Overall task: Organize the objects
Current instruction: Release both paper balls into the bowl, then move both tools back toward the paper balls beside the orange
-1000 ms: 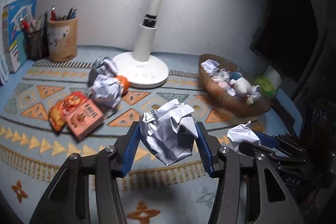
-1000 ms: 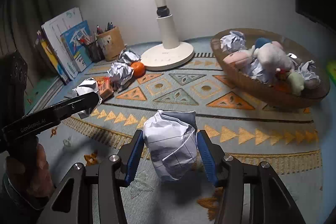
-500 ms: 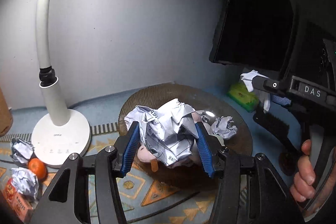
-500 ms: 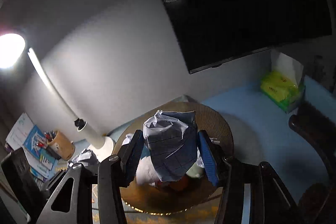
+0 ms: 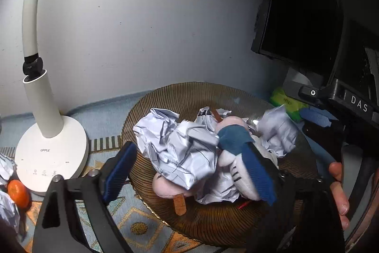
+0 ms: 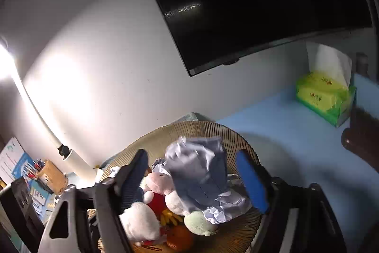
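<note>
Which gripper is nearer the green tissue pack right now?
Right. The right gripper hangs beside the green tissue pack at the basket's far side; the left gripper, fingers opening, is over the basket's near side, farther off.

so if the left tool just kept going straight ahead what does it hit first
Most likely the crumpled paper ball lying between its opening jaws, on the pile in the woven basket; depth is hard to judge.
</note>
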Available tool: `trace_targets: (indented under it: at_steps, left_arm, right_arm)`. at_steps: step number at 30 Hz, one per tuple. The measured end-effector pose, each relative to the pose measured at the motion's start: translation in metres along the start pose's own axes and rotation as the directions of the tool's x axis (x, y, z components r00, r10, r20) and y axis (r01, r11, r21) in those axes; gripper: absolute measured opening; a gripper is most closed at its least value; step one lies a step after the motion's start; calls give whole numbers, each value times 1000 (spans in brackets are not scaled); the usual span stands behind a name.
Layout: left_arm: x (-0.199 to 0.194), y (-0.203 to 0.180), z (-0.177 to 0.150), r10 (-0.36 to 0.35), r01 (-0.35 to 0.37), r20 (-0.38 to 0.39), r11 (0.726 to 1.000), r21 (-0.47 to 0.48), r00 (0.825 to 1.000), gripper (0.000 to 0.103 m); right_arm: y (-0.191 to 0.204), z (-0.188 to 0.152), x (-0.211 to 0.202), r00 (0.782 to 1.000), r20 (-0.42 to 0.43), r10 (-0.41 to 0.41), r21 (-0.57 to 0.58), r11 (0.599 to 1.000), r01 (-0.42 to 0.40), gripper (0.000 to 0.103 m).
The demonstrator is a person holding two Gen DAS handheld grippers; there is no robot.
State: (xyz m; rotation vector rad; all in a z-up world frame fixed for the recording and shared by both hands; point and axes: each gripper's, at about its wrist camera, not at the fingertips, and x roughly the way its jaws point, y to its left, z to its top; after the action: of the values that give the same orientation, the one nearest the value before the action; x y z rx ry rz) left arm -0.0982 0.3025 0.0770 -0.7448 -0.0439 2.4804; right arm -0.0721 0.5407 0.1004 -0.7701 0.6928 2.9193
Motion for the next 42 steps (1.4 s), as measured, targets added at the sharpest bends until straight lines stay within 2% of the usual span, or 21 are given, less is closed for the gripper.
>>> trace_targets:
  at_steps: [6, 10, 15, 17, 18, 21, 24, 26, 28, 30, 32, 34, 37, 40, 42]
  left_arm:
    - [-28, 11, 5, -5, 6, 43, 1000, -23, 999, 93]
    - [-66, 23, 13, 1, 2, 69, 999, -38, 998, 93]
    - [-140, 56, 5, 86, -80, 93, 994, -68, 992, 94]
    - [-171, 77, -5, 133, -123, 91, 986, -108, 987, 95]
    - [-187, 89, -12, 163, -151, 83, 980, -130, 983, 101]
    - [-228, 124, -40, 288, -271, 68, 943, -193, 955, 102]
    - [-255, 164, -74, 344, -327, 8, 899, -291, 939, 102]
    - [-260, 186, -99, 383, -369, -31, 861, -349, 923, 102]
    - [-261, 203, -119, 415, -410, -70, 832, -373, 907, 102]
    - [-262, 212, -136, 425, -426, -92, 819, -386, 901, 102]
    - [-261, 214, -145, 425, -427, -99, 814, -394, 900, 102]
    - [-265, 215, -146, 407, -403, -82, 820, -407, 910, 102]
    - [-261, 212, -146, 416, -421, -101, 819, -390, 904, 102]
    - [-256, 207, -143, 395, -407, -111, 842, -354, 912, 102]
    - [-251, 206, -137, 344, -369, -133, 867, -334, 929, 102]
  right_arm:
    - [-13, -6, -2, 1000, -2, 9, 27, 1000, -9, 89]
    - [-3, -10, -20, 997, 70, -13, -46, 999, 16, 89]
    - [24, -18, -47, 996, 69, 47, -57, 997, -43, 89]
    - [47, -26, -60, 993, 49, 104, -62, 993, -101, 89]
    - [62, -31, -67, 991, 37, 128, -78, 989, -125, 89]
    - [114, -59, -76, 980, -52, 190, -169, 966, -197, 89]
    - [157, -102, -73, 954, -173, 245, -244, 928, -282, 89]
    - [181, -137, -66, 937, -250, 243, -275, 910, -309, 89]
    - [195, -167, -52, 919, -320, 232, -282, 902, -326, 89]
    - [201, -191, -40, 893, -383, 236, -276, 894, -354, 89]
    - [205, -208, -32, 895, -401, 199, -314, 888, -337, 89]
    - [211, -218, -29, 903, -400, 157, -370, 874, -315, 89]
    - [218, -226, -26, 910, -397, 117, -418, 860, -292, 89]
    - [224, -229, -22, 909, -409, 78, -450, 850, -275, 89]
    - [224, -227, -22, 908, -409, 91, -443, 850, -285, 89]
